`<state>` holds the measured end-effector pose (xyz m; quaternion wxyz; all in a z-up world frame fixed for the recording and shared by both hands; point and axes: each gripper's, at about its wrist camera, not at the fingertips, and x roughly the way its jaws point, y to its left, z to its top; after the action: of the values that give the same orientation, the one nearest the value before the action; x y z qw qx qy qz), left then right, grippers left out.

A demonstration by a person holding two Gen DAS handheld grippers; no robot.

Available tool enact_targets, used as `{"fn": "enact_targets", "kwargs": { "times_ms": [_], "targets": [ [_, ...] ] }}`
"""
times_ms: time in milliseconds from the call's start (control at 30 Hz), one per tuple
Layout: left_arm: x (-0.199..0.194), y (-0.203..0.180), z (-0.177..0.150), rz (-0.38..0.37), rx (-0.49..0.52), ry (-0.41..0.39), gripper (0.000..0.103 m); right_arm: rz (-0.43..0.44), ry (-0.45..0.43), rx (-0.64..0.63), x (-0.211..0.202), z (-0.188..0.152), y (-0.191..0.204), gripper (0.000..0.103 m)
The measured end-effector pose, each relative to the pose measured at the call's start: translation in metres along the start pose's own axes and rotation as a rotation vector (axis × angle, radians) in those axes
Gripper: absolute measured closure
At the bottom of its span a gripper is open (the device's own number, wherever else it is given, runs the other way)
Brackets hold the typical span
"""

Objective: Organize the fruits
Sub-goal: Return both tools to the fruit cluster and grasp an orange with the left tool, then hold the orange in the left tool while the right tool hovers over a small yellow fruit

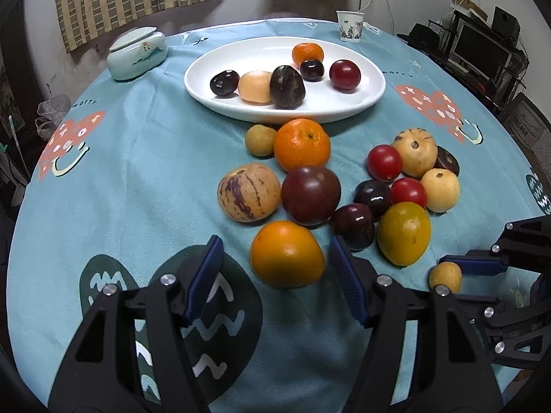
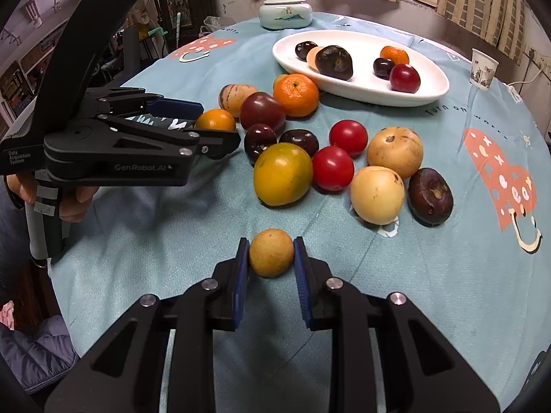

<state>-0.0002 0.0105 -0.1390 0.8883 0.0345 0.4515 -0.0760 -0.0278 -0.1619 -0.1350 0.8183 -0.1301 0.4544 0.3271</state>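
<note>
- Where the left wrist view looks over the teal tablecloth [image 1: 137, 179], the left gripper [image 1: 273, 275] has its fingers spread wide on either side of an orange fruit [image 1: 287, 254], touching neither side of it.
- Behind it the loose fruit pile [image 1: 310, 192] crowds up to the white plate [image 1: 220, 69]; bare cloth lies open to the left.
- While the right wrist view faces the same pile, the right gripper [image 2: 271, 268] is clamped on a small tan fruit [image 2: 271, 253], both pads touching it.
- Bare cloth separates this fruit from the pile; the left gripper [image 2: 193, 120] reaches in from the left edge.
</note>
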Motion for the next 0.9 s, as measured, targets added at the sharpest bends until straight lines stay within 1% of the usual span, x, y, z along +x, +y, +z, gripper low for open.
{"fn": "enact_targets", "kwargs": {
  "times_ms": [100,167,200,333,600,900],
  "targets": [
    [0.003,-0.001,-0.001,0.016,-0.001,0.005,0.044,-0.002,0.0,-0.002,0.0,0.0,0.0,0.077],
    [0.003,-0.002,-0.001,-0.002,-0.004,0.006,0.052,-0.003,0.0,-0.005,0.0,0.0,0.0,0.077],
    [0.002,-0.002,-0.001,-0.007,-0.003,0.005,0.06,-0.003,0.0,-0.004,0.0,0.0,0.0,0.077],
    [0.001,-0.008,-0.004,0.028,0.028,-0.005,0.06,-0.007,0.001,-0.004,0.0,0.0,0.001,0.077],
    [-0.004,-0.008,-0.007,0.043,0.036,-0.016,0.06,-0.01,0.001,-0.005,0.0,0.0,0.001,0.077],
    [-0.014,-0.009,-0.011,0.043,0.039,-0.033,0.06,-0.015,0.001,-0.006,0.0,-0.001,0.001,0.077]
  ]
}}
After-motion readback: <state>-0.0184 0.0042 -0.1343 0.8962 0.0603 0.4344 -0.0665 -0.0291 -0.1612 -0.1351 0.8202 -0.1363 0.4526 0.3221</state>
